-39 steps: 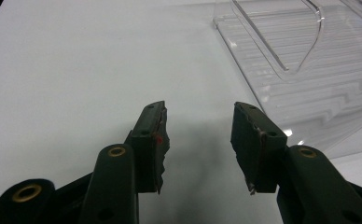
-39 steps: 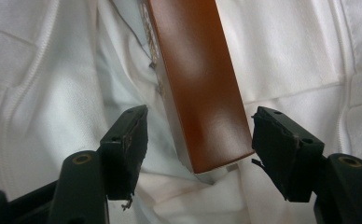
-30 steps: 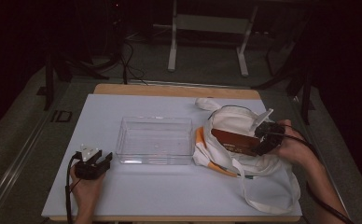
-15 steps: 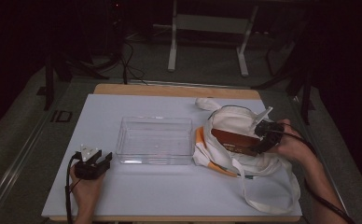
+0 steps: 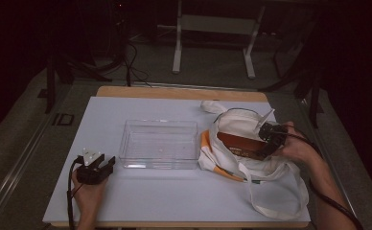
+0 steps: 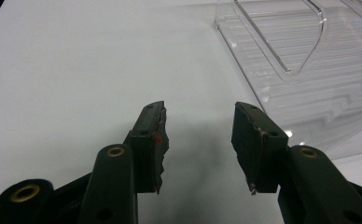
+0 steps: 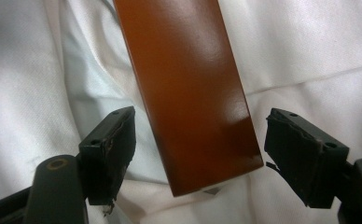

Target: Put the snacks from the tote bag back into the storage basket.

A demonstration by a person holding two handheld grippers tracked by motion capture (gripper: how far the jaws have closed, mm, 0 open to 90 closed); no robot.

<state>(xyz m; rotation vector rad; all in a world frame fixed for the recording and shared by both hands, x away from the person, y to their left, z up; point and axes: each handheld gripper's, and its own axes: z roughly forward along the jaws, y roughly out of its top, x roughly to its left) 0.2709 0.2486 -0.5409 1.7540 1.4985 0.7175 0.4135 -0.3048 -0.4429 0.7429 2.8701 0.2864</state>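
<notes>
**Open jaws either side of the brown box in the tote bag**

On the left, the left gripper (image 5: 96, 168) rests on the white table (image 5: 165, 196), jaws parted with nothing between them, just beside the near left corner of the clear plastic bin (image 5: 158, 143). The bin stands mid-table. To its right lies a white cloth tote bag (image 5: 251, 163) with orange trim, its strap looped toward the near edge. A glossy brown box (image 7: 188, 93) lies in the bag's mouth. The right gripper (image 7: 200, 154) straddles the box's end, jaws wide and apart from its sides.
</notes>
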